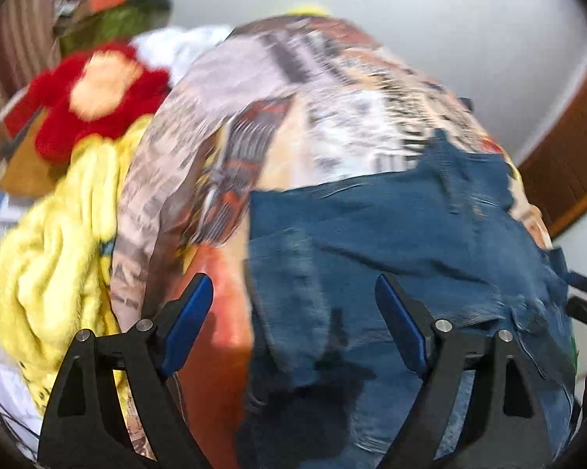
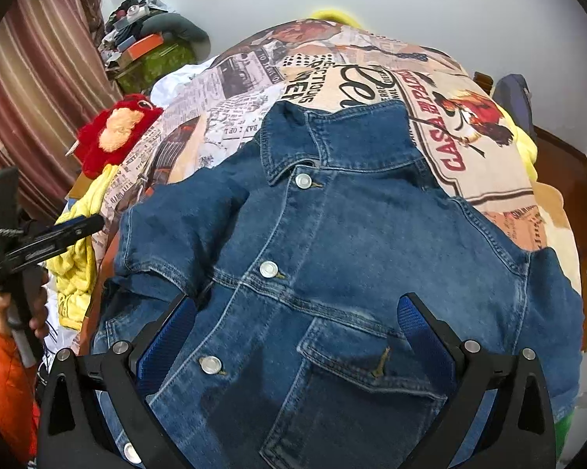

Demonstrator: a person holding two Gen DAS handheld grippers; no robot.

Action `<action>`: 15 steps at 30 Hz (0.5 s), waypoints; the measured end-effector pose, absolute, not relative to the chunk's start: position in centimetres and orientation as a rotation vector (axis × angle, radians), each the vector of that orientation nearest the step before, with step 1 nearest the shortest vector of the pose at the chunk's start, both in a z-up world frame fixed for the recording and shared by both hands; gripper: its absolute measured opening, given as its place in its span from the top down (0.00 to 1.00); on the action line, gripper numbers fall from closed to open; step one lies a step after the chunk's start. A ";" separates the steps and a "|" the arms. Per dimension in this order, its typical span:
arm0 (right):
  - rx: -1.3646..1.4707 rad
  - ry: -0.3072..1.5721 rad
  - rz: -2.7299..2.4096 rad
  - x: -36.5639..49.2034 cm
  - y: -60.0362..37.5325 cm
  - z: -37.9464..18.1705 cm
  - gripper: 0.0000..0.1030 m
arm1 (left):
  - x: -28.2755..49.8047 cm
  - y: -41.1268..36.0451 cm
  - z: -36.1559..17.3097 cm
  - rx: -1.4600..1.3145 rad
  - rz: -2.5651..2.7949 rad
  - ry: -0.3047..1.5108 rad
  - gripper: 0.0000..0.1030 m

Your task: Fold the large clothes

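A blue denim jacket (image 2: 332, 258) lies front up and buttoned on a bed covered by a newspaper-print sheet (image 2: 469, 156). Its left sleeve (image 2: 176, 226) is folded in across the body. My right gripper (image 2: 293, 312) is open and empty, low over the jacket's front by the chest pocket (image 2: 371, 383). My left gripper (image 1: 293, 293) is open and empty above the jacket's left edge (image 1: 391, 242); the left wrist view is blurred. The left gripper also shows at the left edge of the right wrist view (image 2: 43, 238), held in a hand.
A yellow blanket (image 1: 55, 258) and a red plush toy (image 2: 113, 136) lie at the bed's left side. A cluttered pile (image 2: 148, 47) stands by the striped curtain (image 2: 31, 117). A white wall is behind, brown wooden furniture (image 1: 566, 164) at right.
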State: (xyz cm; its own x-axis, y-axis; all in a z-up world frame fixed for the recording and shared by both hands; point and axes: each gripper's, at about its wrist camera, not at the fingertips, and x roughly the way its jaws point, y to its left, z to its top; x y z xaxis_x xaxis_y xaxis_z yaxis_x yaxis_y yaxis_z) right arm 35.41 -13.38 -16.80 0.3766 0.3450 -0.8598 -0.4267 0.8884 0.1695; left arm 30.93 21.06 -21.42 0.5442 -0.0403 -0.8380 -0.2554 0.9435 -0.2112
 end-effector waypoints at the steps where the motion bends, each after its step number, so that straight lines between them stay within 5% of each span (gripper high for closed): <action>1: -0.087 1.080 0.494 35.5 -13.2 -16.9 0.00 | 31.2 21.5 -22.4 -0.355 0.134 1.010 0.18; 6: -0.091 1.095 0.485 36.0 -13.0 -17.5 0.00 | 32.1 22.5 -26.5 -0.498 0.059 1.082 0.19; 15: -0.035 1.105 0.460 36.7 -14.5 -17.5 0.00 | 32.7 20.4 -26.8 -0.422 0.050 1.113 0.71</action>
State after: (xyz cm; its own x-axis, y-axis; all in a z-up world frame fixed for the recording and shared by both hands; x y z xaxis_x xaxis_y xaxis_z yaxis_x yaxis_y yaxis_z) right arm 36.67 -14.51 -17.48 0.3654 0.3408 -0.8662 -0.3752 0.9056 0.1980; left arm 32.74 20.39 -26.79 0.4498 -0.1692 -0.8770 -0.2473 0.9199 -0.3044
